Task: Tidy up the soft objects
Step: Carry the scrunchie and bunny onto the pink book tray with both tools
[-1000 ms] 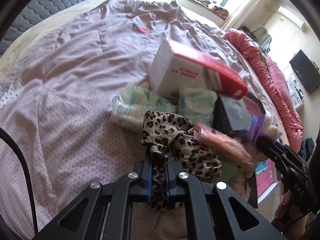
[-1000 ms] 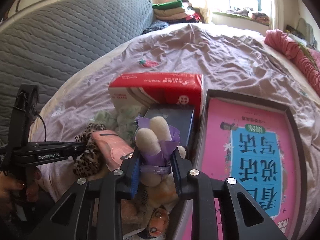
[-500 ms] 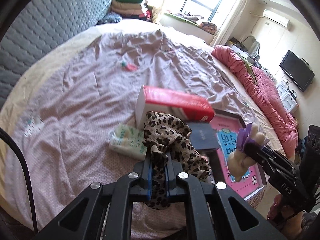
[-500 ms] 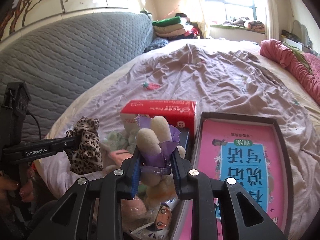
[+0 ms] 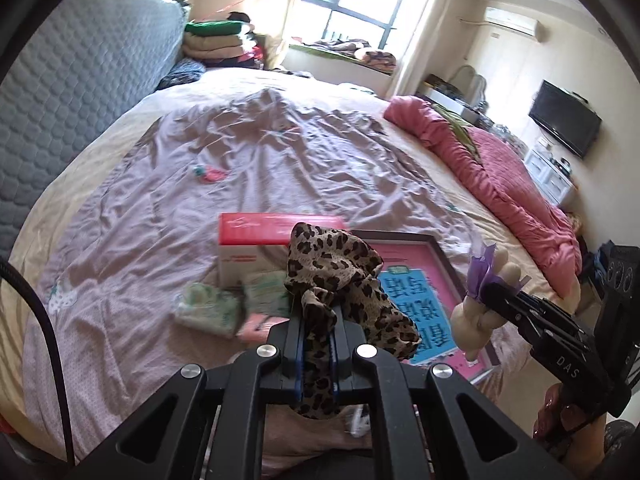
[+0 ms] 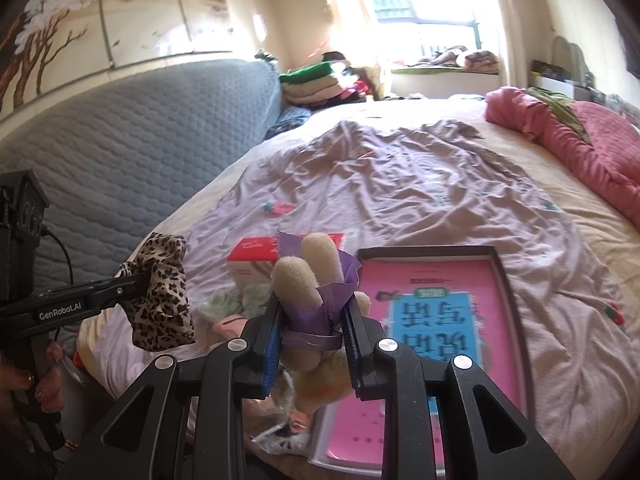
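Right now the left gripper (image 5: 318,344) is clamped tight on one leopard-print cloth (image 5: 340,276), hanging at 6 o'clock above the bed (image 5: 280,152). The right gripper (image 6: 312,332) squeezes one plush bunny (image 6: 308,276), partly closed around its purple wrap. The cloth is pinched by a thin fold and could slip free; the bunny may twist loose. Below lie one red box (image 5: 276,240), one pink book (image 5: 416,300) and two tissue packs (image 5: 208,308).

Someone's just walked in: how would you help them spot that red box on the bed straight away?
Start at the big bed's lilac sheet. Near its front edge lies a pink framed board; the red-and-white tissue box stands just left of it. It is the only boxy red-topped thing, with soft green tissue packs in front of it.
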